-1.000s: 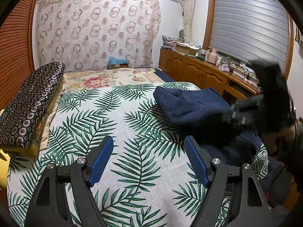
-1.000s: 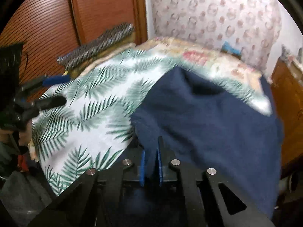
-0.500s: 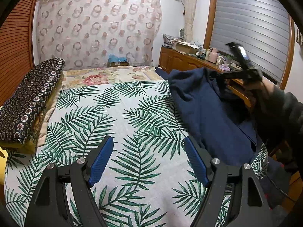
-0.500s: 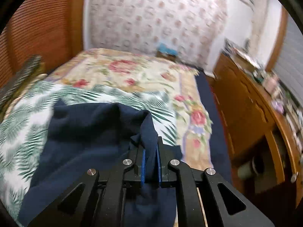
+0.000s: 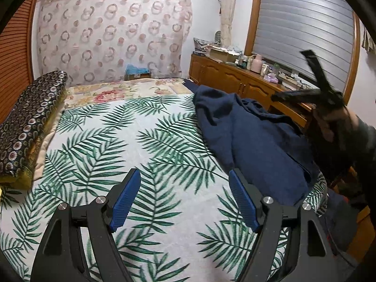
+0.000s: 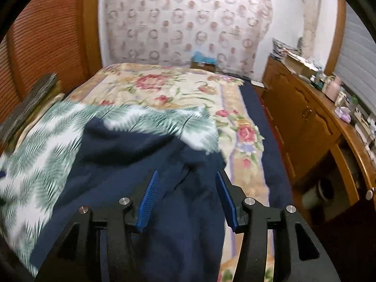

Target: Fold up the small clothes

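Navy garment (image 5: 253, 141) lies rumpled along the right side of the bed, draped toward its right edge. Right gripper (image 6: 185, 195) hangs over the cloth, tilted downward, its jaws opening with fabric below them but not pinched. Left gripper (image 5: 183, 199), at lower centre of its view, points down at bare palm-leaf sheet (image 5: 131, 141) with jaws spread wide, grasping nothing. Folded patterned bedding (image 5: 28, 122) sits at the left edge; a wooden cabinet (image 6: 305, 127) runs along the right. The sheet's middle lies open.
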A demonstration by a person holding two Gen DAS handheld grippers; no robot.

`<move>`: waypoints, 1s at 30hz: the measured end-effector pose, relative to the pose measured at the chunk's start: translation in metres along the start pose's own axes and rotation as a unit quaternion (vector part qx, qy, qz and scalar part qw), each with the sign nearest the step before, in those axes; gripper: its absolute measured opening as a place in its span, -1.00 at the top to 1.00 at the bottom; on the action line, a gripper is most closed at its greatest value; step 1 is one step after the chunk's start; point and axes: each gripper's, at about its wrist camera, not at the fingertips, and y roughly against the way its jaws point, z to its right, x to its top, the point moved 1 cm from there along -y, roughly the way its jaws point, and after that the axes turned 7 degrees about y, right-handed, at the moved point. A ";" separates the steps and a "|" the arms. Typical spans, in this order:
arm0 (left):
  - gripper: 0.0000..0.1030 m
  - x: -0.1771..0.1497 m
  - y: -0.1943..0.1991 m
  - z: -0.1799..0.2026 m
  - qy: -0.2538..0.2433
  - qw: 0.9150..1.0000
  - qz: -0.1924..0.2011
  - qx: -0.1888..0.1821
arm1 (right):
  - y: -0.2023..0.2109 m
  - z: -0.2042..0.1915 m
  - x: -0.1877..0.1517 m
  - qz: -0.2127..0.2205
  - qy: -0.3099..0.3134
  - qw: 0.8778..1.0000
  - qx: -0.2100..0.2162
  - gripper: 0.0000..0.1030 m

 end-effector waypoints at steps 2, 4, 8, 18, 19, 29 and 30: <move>-0.51 -0.001 -0.002 0.006 -0.003 1.000 -0.002 -0.005 | 0.016 -0.018 -0.021 0.005 0.009 1.000 0.020 -0.02; -0.51 -0.002 -0.004 0.012 -0.007 1.000 -0.007 -0.011 | 0.027 -0.036 -0.041 0.002 0.015 0.999 0.042 -0.02; -0.51 -0.006 -0.009 0.025 -0.018 0.999 -0.020 -0.021 | 0.019 -0.057 -0.075 -0.028 0.027 0.997 0.065 -0.02; -0.51 -0.016 -0.019 0.049 -0.040 0.998 -0.044 -0.035 | 0.019 -0.058 -0.110 -0.050 0.051 0.996 0.052 0.61; -0.51 -0.017 -0.020 0.052 -0.041 0.997 -0.046 -0.035 | 0.024 -0.055 -0.115 -0.045 0.050 0.997 0.048 0.75; -0.51 -0.019 -0.022 0.061 -0.049 0.997 -0.051 -0.037 | 0.091 -0.027 -0.161 -0.042 -0.035 0.999 0.003 0.84; -0.51 -0.018 -0.022 0.061 -0.049 0.997 -0.051 -0.037 | 0.093 -0.026 -0.163 -0.048 -0.035 0.998 -0.007 0.84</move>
